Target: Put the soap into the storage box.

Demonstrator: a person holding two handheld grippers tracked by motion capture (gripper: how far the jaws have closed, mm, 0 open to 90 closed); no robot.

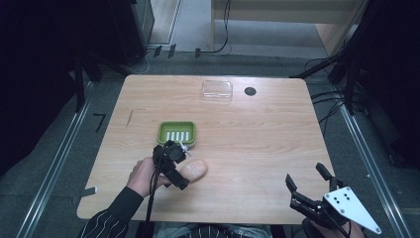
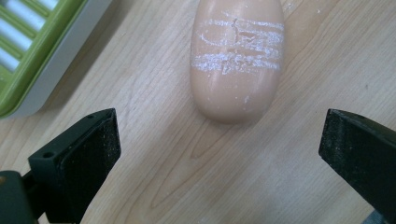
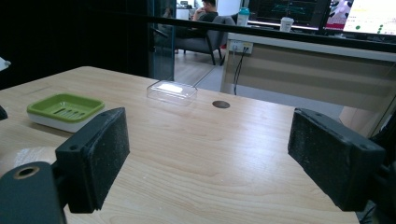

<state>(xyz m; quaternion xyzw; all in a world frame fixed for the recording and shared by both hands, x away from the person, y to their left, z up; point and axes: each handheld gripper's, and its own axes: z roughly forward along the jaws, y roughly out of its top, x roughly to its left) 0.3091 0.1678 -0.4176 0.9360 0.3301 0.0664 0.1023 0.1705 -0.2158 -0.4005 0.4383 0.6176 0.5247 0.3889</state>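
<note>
Resting on the wooden worktop (image 1: 257, 129), the peach soap bar (image 1: 194, 170) lay just in front of the green soap dish (image 1: 177, 133). The left tool (image 1: 174, 159) hovered over the bar's near end, jaws wide and empty. The right tool (image 1: 308, 180), also wide, stood well right of the dish. A clear lid (image 1: 217, 90) lay beyond the dish.

My light wooden table (image 1: 257, 144) and what sits on it.

I see a green soap dish (image 1: 177, 133) left of centre, with a peach-coloured soap bar (image 1: 194, 169) lying just in front of it, its top streaked with white scratches. Toward the far edge lies a clear plastic lid (image 1: 217, 90), and a dark round hole (image 1: 250, 91) sits beside it.
</note>
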